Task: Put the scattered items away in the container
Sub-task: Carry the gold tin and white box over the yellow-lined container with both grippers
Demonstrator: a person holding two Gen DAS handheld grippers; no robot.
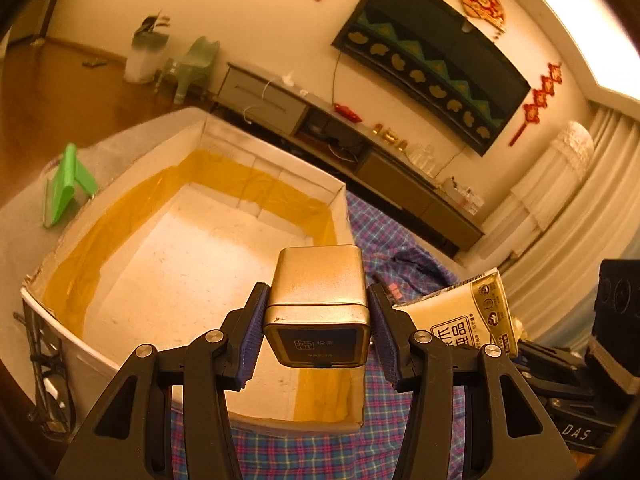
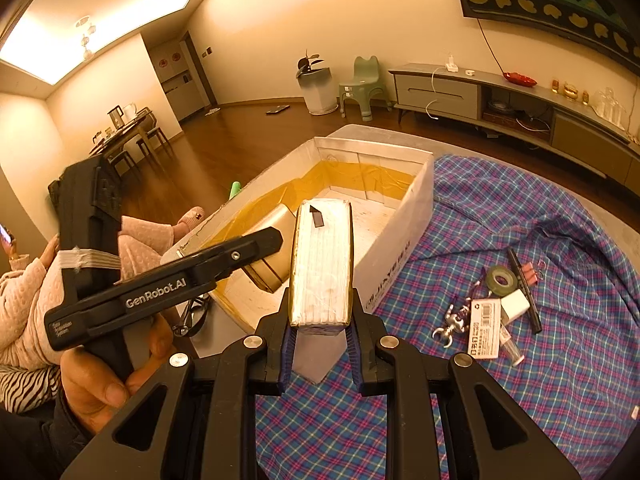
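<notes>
My left gripper (image 1: 316,332) is shut on a gold metal tin (image 1: 318,300) and holds it above the near right corner of the white cardboard box (image 1: 256,148) lined with yellow tape. The tin also shows in the right wrist view (image 2: 269,254), over the box (image 2: 404,236). My right gripper (image 2: 320,334) is shut on a gold and white packet (image 2: 322,264), held upright just right of the box's near corner. The packet shows in the left wrist view (image 1: 464,312). The box floor looks bare.
On the plaid cloth (image 2: 520,380) to the right lie a tape roll (image 2: 501,280), a black pen (image 2: 524,288), a tagged card (image 2: 485,328), a white cube (image 2: 514,306) and a metal keyring (image 2: 450,326). A green object (image 1: 64,186) lies left of the box.
</notes>
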